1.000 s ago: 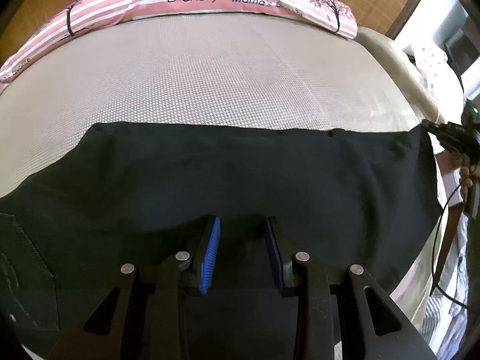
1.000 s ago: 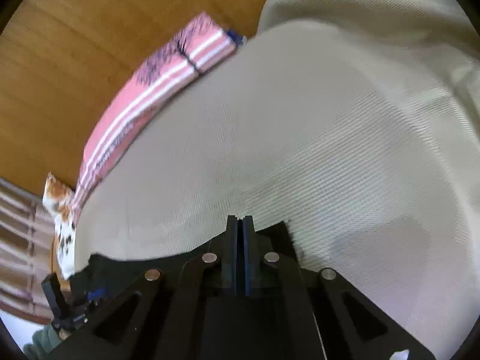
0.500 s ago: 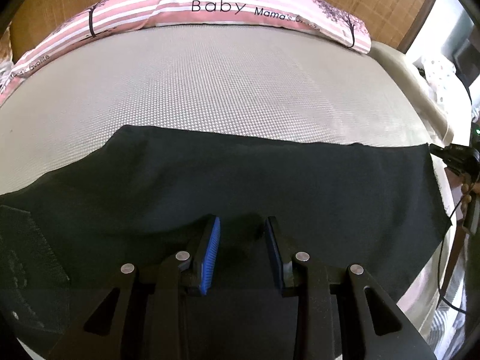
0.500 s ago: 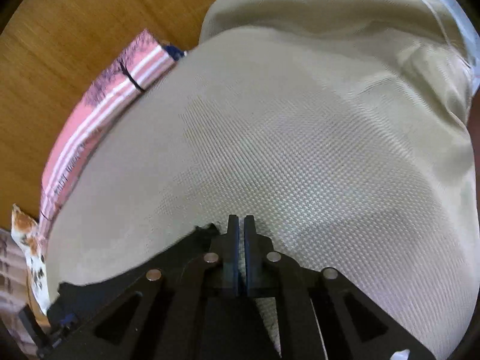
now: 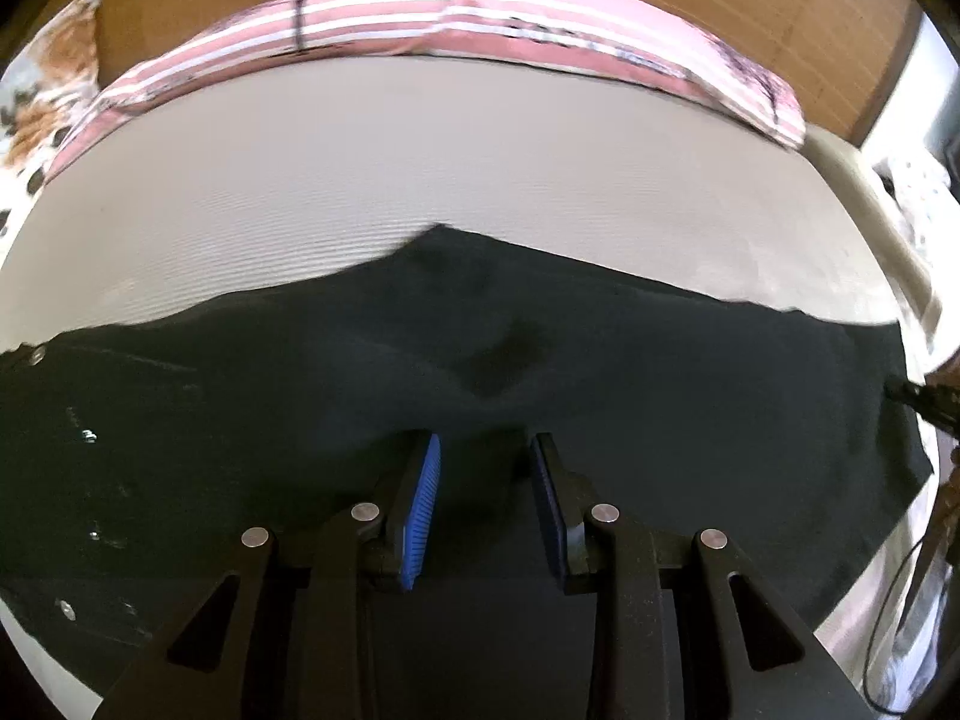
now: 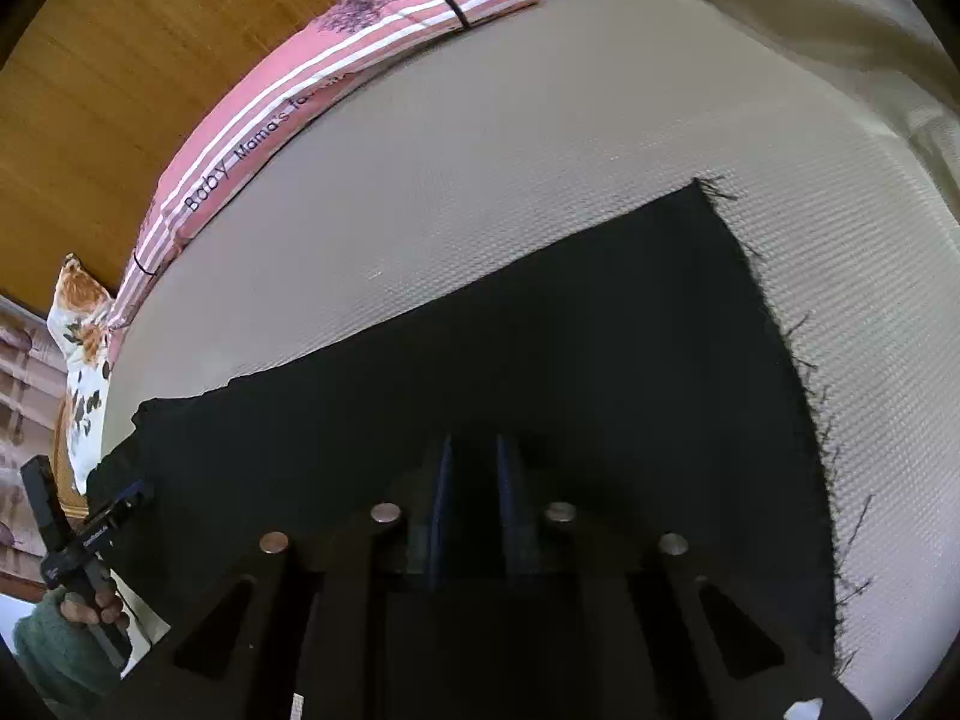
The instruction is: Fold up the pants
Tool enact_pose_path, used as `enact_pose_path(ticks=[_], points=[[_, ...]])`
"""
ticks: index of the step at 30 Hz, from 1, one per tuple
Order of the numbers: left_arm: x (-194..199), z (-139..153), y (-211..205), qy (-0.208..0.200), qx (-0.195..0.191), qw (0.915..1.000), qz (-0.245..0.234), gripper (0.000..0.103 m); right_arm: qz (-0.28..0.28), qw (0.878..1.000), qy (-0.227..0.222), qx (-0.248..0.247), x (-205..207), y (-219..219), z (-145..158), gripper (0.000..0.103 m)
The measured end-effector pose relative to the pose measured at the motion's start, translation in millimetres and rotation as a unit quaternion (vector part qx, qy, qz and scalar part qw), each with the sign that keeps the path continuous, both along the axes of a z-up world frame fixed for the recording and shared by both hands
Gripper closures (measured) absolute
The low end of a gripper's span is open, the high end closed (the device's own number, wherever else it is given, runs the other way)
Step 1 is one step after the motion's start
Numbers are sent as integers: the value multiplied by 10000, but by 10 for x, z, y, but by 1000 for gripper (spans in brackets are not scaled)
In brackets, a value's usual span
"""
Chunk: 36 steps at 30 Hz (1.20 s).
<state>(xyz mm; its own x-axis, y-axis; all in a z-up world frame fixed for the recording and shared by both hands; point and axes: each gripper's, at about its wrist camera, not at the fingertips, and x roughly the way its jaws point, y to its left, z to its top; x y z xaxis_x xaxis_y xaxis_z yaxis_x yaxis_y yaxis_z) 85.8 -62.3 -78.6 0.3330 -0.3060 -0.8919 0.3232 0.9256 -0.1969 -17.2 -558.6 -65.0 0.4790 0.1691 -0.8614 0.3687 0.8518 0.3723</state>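
Black pants lie spread across the beige mattress. In the left wrist view my left gripper is shut on a bunched fold of the pants at their near edge, and wrinkles run out from the grip. In the right wrist view the pants lie flat ahead, their frayed hem at the right. My right gripper hovers low over them with its pads a little apart. The dark cloth hides whether anything sits between them. The left tool shows at the pants' far left end.
A pink striped pillow lies along the wooden headboard. A flowered pillow sits at its end. The mattress edge drops off at the right, where a cable hangs. A hand in a green sleeve holds the left tool.
Both grippers moved and the pants shifted up the mattress. The right gripper, earlier shut at the pants' edge, now shows its pads apart with the pants laid flat ahead.
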Motion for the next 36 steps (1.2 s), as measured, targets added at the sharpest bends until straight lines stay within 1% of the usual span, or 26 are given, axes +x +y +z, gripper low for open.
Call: enact_pose_path(ticks=[1, 3, 4, 6, 8, 10, 12, 14, 17, 20, 23, 25, 27, 31, 34, 36], points=[[13, 3, 59, -23, -7, 10000, 73, 70, -175, 9998, 57, 21, -5, -68, 3, 98], [44, 33, 203, -53, -73, 9997, 220, 70, -244, 9995, 116, -160, -9, -68, 79, 87], [50, 47, 236, -63, -113, 9996, 237, 70, -219, 9993, 131, -262, -9, -22, 119, 87], [60, 92, 328, -211, -92, 9993, 285, 70, 53, 9998, -38, -179, 125, 131, 243, 87], [79, 103, 401, -321, -27, 9989, 342, 70, 415, 9989, -197, -74, 322, 449, 352, 87], [97, 95, 485, -334, -69, 9986, 401, 70, 918, 9951, -342, 111, 567, 848, 407, 87], [110, 101, 531, -368, -67, 9984, 431, 70, 1456, 9878, -407, 386, 841, 1322, 390, 87], [99, 105, 569, -414, -65, 9985, 359, 70, 1937, 9788, -399, 537, 1090, 1782, 332, 87], [81, 102, 571, -479, -15, 9985, 260, 70, 2670, 9603, -308, 745, 1464, 2480, 177, 87], [82, 94, 573, -506, -21, 9984, 245, 70, 3124, 9456, -110, 902, 1716, 3005, 14, 87], [89, 78, 586, -486, -101, 9983, 290, 70, 3441, 9353, 100, 815, 1841, 3325, -121, 87], [82, 72, 592, -488, -123, 9984, 267, 70, 3524, 9330, 194, 704, 1942, 3475, -196, 87], [83, 64, 597, -471, -142, 9985, 254, 70, 3546, 9327, 215, 620, 2000, 3503, -230, 87], [89, 55, 613, -420, -230, 9985, 278, 69, 3568, 9324, 144, 555, 2043, 3443, -200, 80], [101, 59, 636, -373, -318, 9984, 298, 69, 3542, 9336, 54, 539, 2084, 3430, -145, 80], [122, 43, 643, -334, -339, 9985, 283, 69, 3611, 9312, 97, 492, 2151, 3516, -159, 80]])
